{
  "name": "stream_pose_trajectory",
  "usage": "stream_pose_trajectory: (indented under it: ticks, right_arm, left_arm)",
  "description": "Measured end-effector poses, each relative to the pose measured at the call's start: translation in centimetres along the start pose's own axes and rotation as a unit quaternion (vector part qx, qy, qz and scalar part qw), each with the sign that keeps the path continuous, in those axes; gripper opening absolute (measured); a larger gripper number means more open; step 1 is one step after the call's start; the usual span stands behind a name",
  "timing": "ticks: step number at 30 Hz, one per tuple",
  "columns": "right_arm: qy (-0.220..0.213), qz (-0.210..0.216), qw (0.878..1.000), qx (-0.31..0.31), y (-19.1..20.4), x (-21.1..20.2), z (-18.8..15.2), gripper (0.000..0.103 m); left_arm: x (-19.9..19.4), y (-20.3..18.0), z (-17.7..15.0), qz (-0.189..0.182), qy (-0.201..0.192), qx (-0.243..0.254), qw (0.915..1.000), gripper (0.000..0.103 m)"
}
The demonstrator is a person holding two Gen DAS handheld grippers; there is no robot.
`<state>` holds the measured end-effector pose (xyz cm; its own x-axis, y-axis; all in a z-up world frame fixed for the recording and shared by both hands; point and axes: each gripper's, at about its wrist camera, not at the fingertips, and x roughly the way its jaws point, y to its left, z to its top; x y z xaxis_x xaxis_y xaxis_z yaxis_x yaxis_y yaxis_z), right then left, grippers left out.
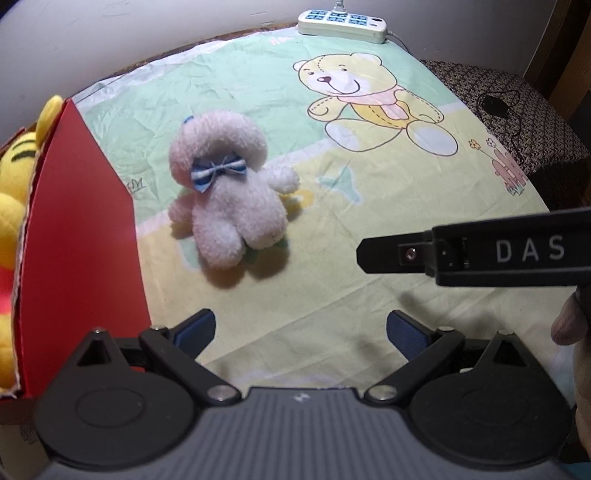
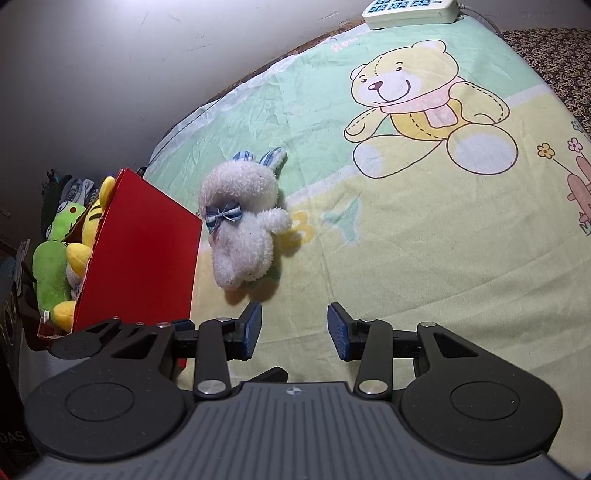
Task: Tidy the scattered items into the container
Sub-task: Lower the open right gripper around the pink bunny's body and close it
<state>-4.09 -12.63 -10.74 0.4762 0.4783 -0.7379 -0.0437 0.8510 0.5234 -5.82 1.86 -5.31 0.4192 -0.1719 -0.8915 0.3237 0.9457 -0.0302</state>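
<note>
A pale green and yellow sheet [image 1: 369,229] covers the bed under the tools, printed with a large cartoon bear [image 1: 373,99] in a pink scarf far ahead of them. Beyond the bear, at the far edge against the grey wall [image 2: 110,74], lies a white power strip [image 1: 341,24] with blue sockets. Off to the right, a small black device with a cable [image 1: 493,105] rests on a dark patterned cloth [image 1: 517,110].

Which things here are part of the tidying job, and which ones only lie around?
Part of the job:
- white plush rabbit, lying on the sheet
- red box, the container
- yellow plush toy and green plush toy, already in the box

Only lying around:
- power strip
- black cable
- bear-print sheet
</note>
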Motion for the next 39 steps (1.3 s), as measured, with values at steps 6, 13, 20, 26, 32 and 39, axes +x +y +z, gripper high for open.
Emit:
stream_pose_trajectory:
  ticks: [6,13,20,26,32,39]
  right_arm:
    - [0.007,0.014,1.0,-0.012,0.4,1.7,1.7,0.044]
    - [0.026,0.028,0.999,-0.035,1.4,4.0,3.8,0.044]
    - [0.048,0.034,0.997,-0.04,1.7,7.0,5.0,0.044]
    - [0.065,0.057,0.995,-0.049,1.8,8.5,5.5,0.039]
    - [0.074,0.079,0.993,-0.04,1.5,8.7,5.6,0.027]
    - [0.068,0.072,0.994,-0.044,1.6,7.7,5.1,0.025]
  left_arm:
    - [0.2,1.0,1.2,-0.004,-0.018,-0.01,0.9998,0.099]
    - [1.7,1.6,1.9,0.013,-0.025,-0.011,0.9995,0.099]
    - [3.2,2.4,2.6,0.028,-0.017,-0.013,0.9994,0.096]
    - [4.5,2.8,3.2,0.027,-0.011,-0.013,0.9995,0.095]
    - [5.1,2.6,3.3,0.026,-0.005,-0.007,0.9996,0.09]
    - [4.5,2.0,2.9,0.012,-0.008,-0.002,0.9999,0.088]
